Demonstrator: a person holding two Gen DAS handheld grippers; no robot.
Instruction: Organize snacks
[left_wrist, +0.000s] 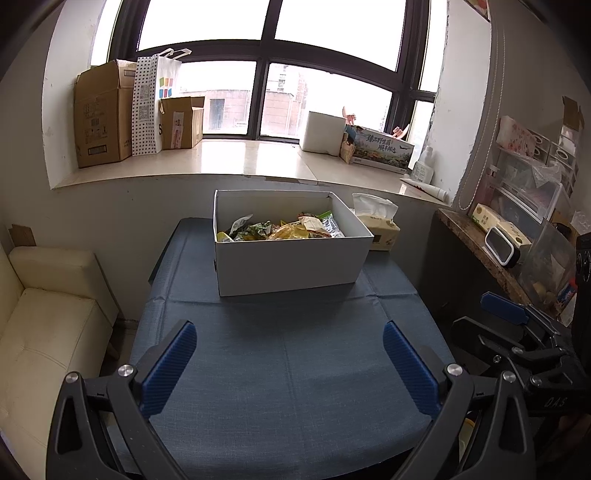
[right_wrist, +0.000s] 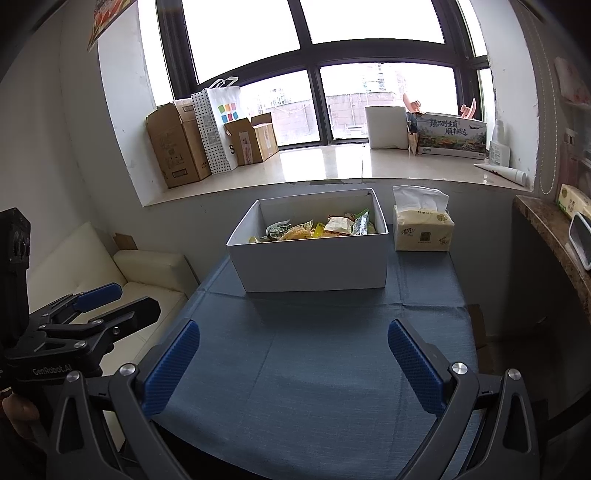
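Snack packets (left_wrist: 280, 229) heaped in white box (left_wrist: 291, 266), dead ahead of both my tools on the blue-clothed table (left_wrist: 288, 354). Left tool (left_wrist: 290, 365) and right tool (right_wrist: 293, 363) both spread wide, empty. Wrappers look light, crinkly, slippery; I'd pinch a sealed edge. Tissue pack (right_wrist: 423, 230) beside box, right.

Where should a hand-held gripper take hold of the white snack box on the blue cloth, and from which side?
Probably the near wall of the white box, from above. The top is open and the rim is a thin, straight edge, so one finger can go inside and one outside. The box looks too wide to span. Both the left hand-held gripper and the right hand-held gripper are open and empty.
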